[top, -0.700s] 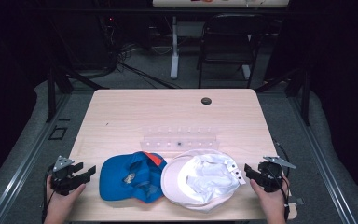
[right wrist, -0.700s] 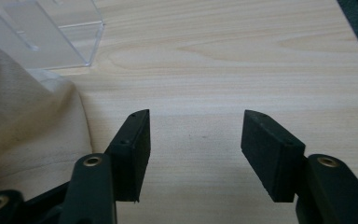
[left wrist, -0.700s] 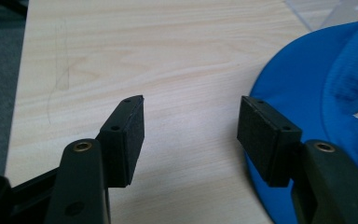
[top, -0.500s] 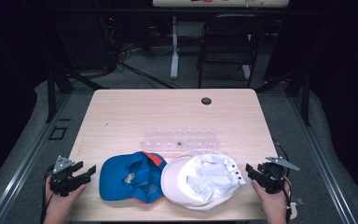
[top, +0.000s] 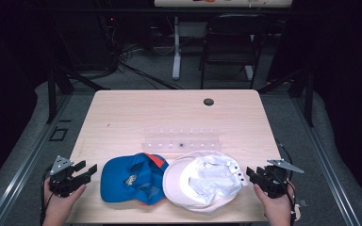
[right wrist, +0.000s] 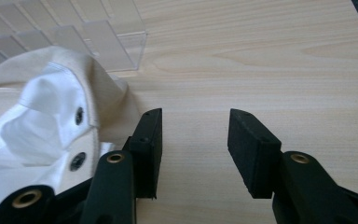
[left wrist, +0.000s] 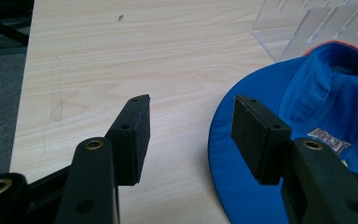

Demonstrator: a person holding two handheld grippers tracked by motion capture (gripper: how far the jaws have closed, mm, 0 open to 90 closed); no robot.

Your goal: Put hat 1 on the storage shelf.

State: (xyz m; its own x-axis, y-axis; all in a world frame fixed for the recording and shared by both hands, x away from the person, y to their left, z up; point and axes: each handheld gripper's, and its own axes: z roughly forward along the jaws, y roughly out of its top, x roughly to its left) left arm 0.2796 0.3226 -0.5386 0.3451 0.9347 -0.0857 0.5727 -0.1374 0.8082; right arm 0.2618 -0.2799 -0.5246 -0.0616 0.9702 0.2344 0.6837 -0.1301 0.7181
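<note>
Little has shifted since the earlier frames — both hands hold near the counter's [top: 122, 117] front corners. Left tongs [left wrist: 189, 126] gape beside the blue fabric cap [top: 134, 178]; right tongs [right wrist: 193, 140] gape beside the white fabric cap [top: 202, 181]. Approach stage — next, probably, close in on a brim.

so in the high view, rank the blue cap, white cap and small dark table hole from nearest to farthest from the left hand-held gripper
From the left hand-held gripper:
1. Blue fabric cap, just beside it.
2. White fabric cap, beyond the blue one.
3. Small dark round hole, at the table's far edge.
</note>
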